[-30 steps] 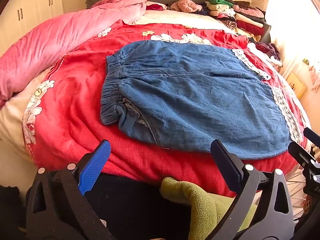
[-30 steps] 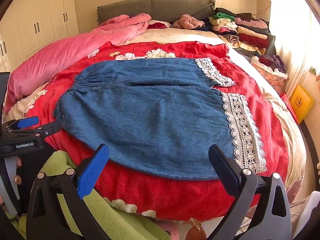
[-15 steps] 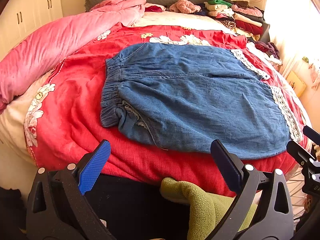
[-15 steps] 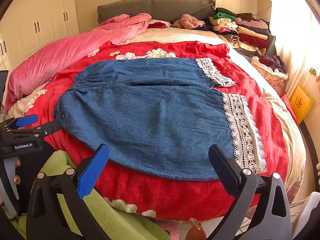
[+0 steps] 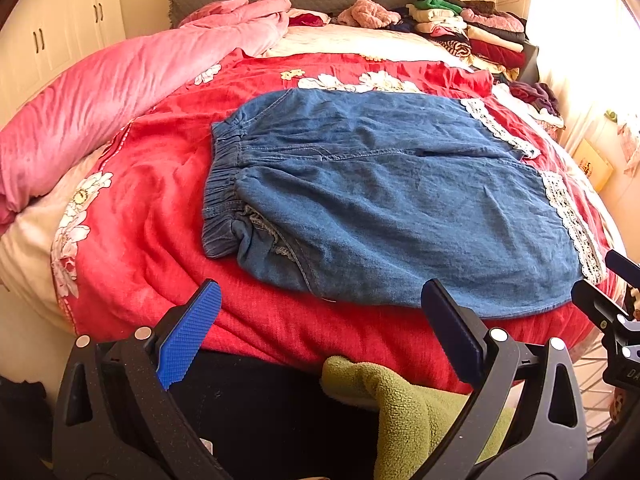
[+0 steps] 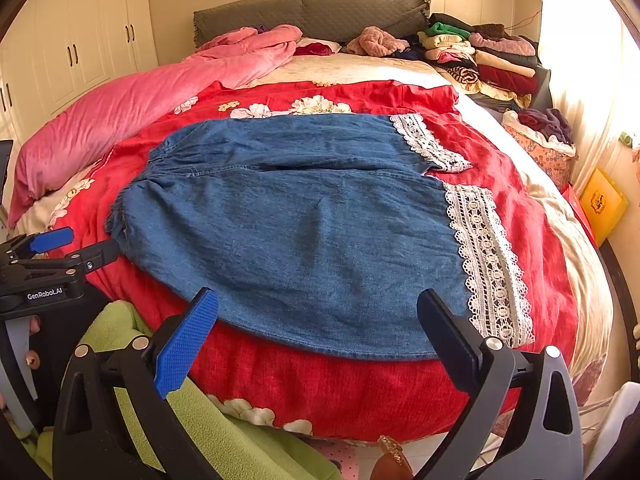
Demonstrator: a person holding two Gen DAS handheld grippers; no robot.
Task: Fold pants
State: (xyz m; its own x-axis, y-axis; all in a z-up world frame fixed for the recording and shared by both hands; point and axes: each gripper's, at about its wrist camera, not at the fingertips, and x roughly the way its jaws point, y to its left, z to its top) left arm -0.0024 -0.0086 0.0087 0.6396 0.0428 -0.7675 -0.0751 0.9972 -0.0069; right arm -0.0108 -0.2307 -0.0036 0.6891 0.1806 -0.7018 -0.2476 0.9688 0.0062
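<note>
Blue denim pants (image 5: pixel 392 200) (image 6: pixel 304 232) with white lace cuffs (image 6: pixel 488 260) lie flat across the red flowered blanket (image 5: pixel 152 216), elastic waistband (image 5: pixel 222 184) to the left and both legs pointing right. My left gripper (image 5: pixel 320 320) hangs open just short of the near edge, by the waist end. My right gripper (image 6: pixel 318 324) is open too, in front of the near leg's lower edge close to the lace cuff. Neither holds anything. Each gripper shows at the side of the other's view.
A pink quilt (image 5: pixel 100 92) is bunched along the left of the bed. Stacked folded clothes (image 6: pixel 480 56) sit at the back right by the grey headboard (image 6: pixel 312 12). A green fleece garment (image 6: pixel 200 420) lies below the grippers. A yellow box (image 6: pixel 602 204) stands at the right wall.
Both grippers have drifted very slightly; the left view sits a touch closer to the pants. The pants have not moved and both grippers stay open.
</note>
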